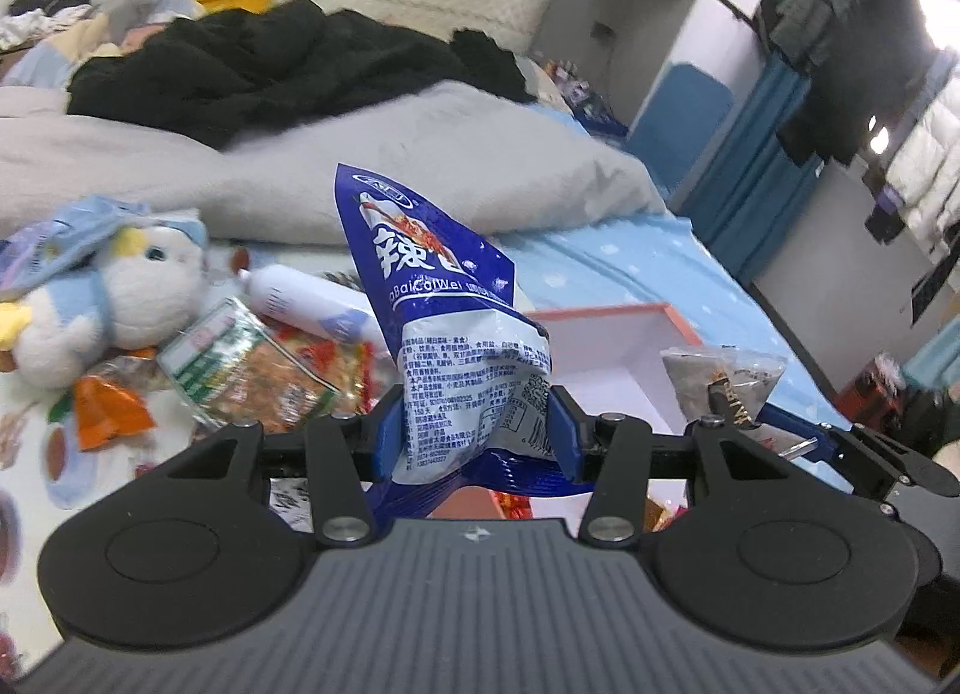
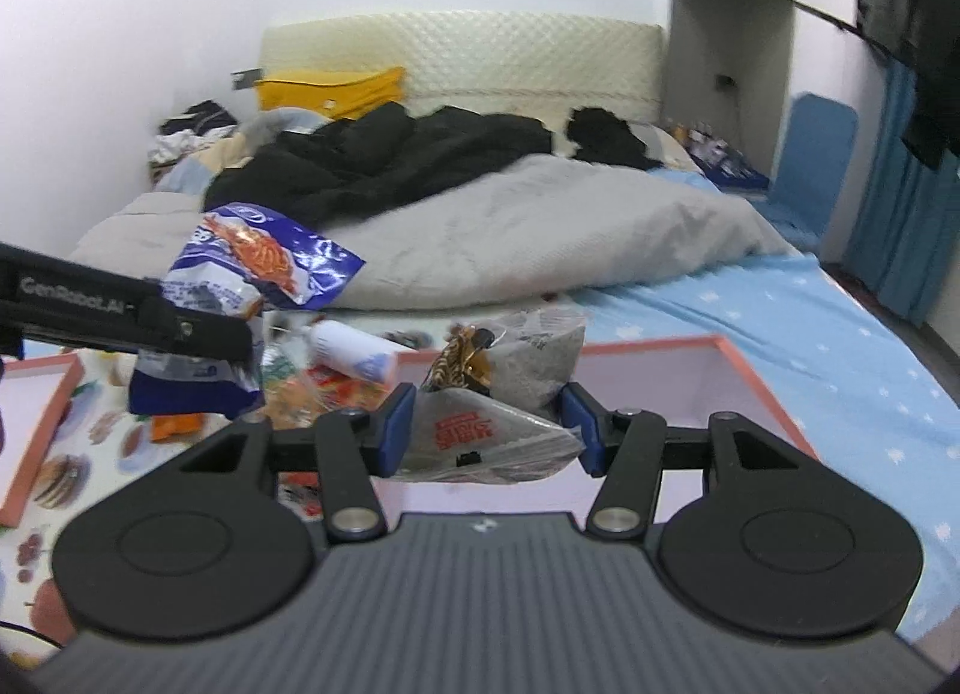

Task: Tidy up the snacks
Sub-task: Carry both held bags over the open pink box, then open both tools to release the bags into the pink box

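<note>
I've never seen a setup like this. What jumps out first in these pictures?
Two snack packs held up over a messy bed. The left tongs pinch a crumpled blue snack bag that stands upright, and the right tongs grip a clear packet above a pink-rimmed box. Behind the blue bag lie more loose snacks and a plush toy, before a grey duvet.

The blue snack packet [image 1: 438,298] carries a large white character "辣" and, beneath it, Latin letters reading "BaiCaiWei" — its white back panel is dense small print, too fine to read. The left claw's arm [image 2: 90,304] bears "GenRobot.AI".
</note>
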A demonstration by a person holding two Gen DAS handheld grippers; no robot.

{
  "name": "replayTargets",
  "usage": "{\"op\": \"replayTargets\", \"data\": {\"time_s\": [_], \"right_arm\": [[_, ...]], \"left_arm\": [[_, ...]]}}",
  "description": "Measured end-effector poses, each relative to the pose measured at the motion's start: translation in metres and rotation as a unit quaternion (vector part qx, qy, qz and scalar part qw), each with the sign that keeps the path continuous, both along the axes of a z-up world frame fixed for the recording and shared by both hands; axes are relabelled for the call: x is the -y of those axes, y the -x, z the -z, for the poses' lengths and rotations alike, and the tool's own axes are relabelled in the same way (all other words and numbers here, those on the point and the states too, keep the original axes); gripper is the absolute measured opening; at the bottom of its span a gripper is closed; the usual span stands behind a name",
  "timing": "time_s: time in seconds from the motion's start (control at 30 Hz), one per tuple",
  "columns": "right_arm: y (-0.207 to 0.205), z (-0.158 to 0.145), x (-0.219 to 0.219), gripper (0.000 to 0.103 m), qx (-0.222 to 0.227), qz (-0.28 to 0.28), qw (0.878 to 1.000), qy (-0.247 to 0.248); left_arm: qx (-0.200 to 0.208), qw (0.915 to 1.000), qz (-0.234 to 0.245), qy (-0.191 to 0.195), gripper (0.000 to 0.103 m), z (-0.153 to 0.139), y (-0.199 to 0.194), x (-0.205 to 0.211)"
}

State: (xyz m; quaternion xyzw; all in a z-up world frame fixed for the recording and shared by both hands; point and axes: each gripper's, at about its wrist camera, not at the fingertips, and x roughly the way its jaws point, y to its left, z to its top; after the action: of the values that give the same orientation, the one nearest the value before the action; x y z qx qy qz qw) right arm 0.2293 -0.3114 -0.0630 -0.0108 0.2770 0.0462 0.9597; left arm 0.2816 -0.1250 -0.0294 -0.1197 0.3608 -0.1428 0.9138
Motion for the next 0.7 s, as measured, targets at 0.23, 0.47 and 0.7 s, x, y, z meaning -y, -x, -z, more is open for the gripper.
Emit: {"op": "replayTargets", "data": {"time_s": [0.23,0.47,0.7], "right_arm": [[-0.008,0.037,0.039,0.056,-0.024,0.041,0.999,0.003],[-0.008,0.079,0.066,0.056,-0.059,0.07,0.996,-0.022],[-0.004,0.1,0.071,0.056,-0.072,0.075,0.994,-0.043]], "left_arm": [[-0.025,0.9989,0.037,-0.012,0.055,0.038,-0.026,0.043],[-0.063,0.9952,0.067,-0.035,0.055,0.084,-0.047,0.07],[-0.067,0.9934,0.08,-0.046,0.055,0.103,-0.057,0.08]]}}
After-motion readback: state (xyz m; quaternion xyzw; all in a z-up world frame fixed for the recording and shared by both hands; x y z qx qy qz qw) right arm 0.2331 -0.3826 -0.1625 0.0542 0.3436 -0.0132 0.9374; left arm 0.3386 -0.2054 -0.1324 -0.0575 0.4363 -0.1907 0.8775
